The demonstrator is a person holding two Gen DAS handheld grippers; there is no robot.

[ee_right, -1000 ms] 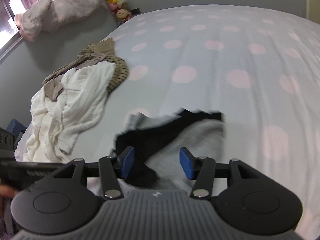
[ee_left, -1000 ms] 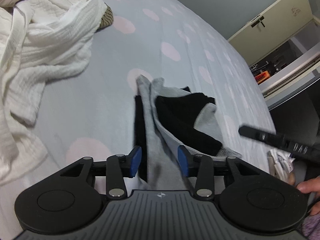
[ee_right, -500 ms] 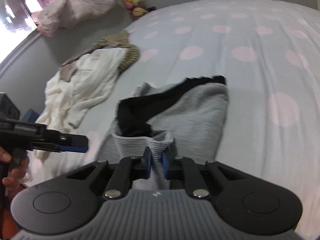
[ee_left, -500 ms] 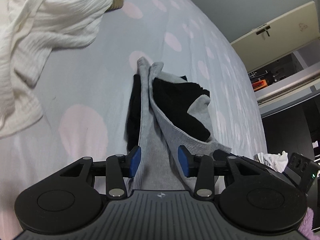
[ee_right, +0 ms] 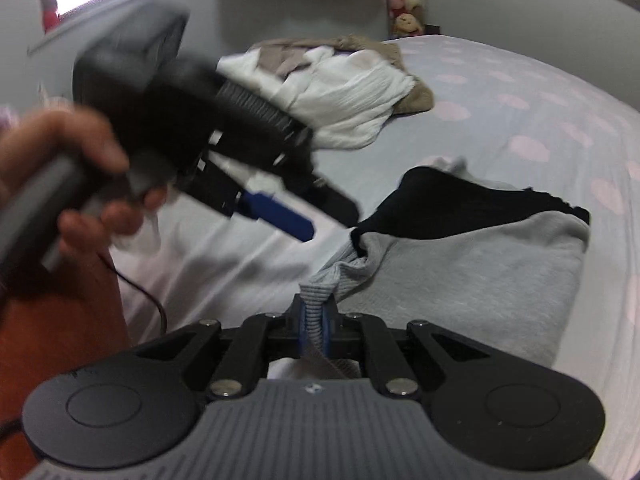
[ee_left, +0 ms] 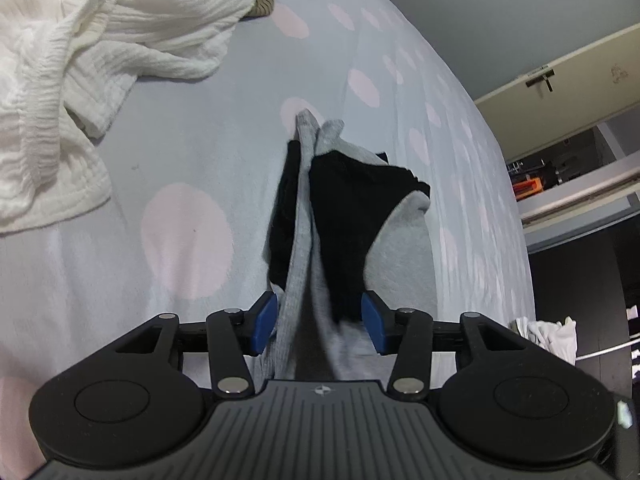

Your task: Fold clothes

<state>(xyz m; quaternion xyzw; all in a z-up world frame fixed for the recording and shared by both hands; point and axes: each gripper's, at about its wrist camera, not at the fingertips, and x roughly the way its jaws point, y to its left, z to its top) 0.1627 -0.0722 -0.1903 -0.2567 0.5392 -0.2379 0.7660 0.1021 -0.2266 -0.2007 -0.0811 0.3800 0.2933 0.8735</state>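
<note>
A grey and black sweatshirt (ee_left: 400,248) lies crumpled on the spotted bed sheet (ee_left: 180,152). My left gripper (ee_left: 320,322) straddles its near end. The jaws are opening, with grey and black folds between the blue pads and no pinch on them. In the right wrist view my right gripper (ee_right: 316,320) is shut on the grey ribbed hem of the sweatshirt (ee_right: 460,272). The cloth runs away from it to the right. A hand (ee_right: 80,168) holds the left gripper (ee_right: 316,220), blurred, just left of the garment.
A heap of white clothing (ee_left: 100,40) lies far left on the bed, with a brown garment (ee_right: 416,100) under it. An open cream cupboard (ee_left: 560,80) stands beyond the bed's right edge. Plush toys (ee_right: 404,8) sit against the far wall.
My right gripper went from open to shut on the ribbed hem, then swung left with it. The left gripper's jaws spread wider and it edged forward over the garment.
</note>
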